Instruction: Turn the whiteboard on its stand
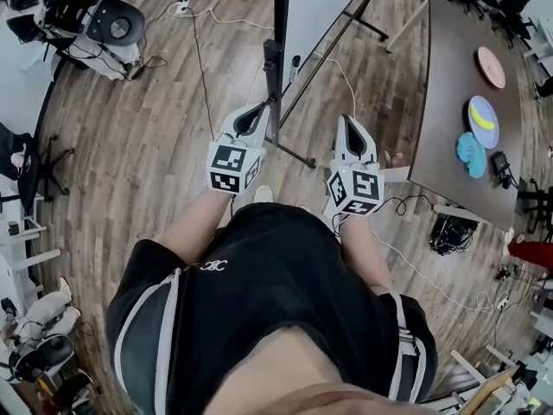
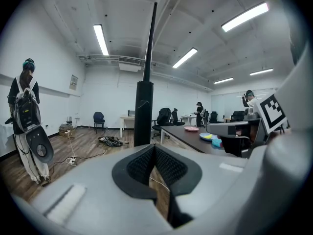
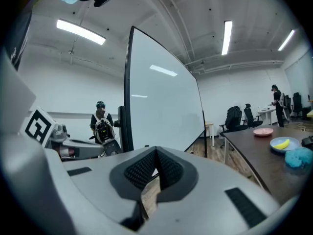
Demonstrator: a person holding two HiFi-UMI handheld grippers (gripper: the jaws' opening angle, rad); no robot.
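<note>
White panel in a black frame: the whiteboard stands upright just ahead of me with its near edge turned toward me, so from my head it shows almost edge-on. Its black stand post rises right in front of my left tongs. The panel runs off to the far right past my right tongs. Both tongs are closed with nothing between them, and neither touches the board.

To turn it well, I reckon I should open one pair and take the frame edge well away from the pivot. The other pair can steady the post so the stand does not walk across the wooden floor. I would swing it slowly and evenly. The thin cable near the stand's foot could snag, and the dark surface lies near on the right.
</note>
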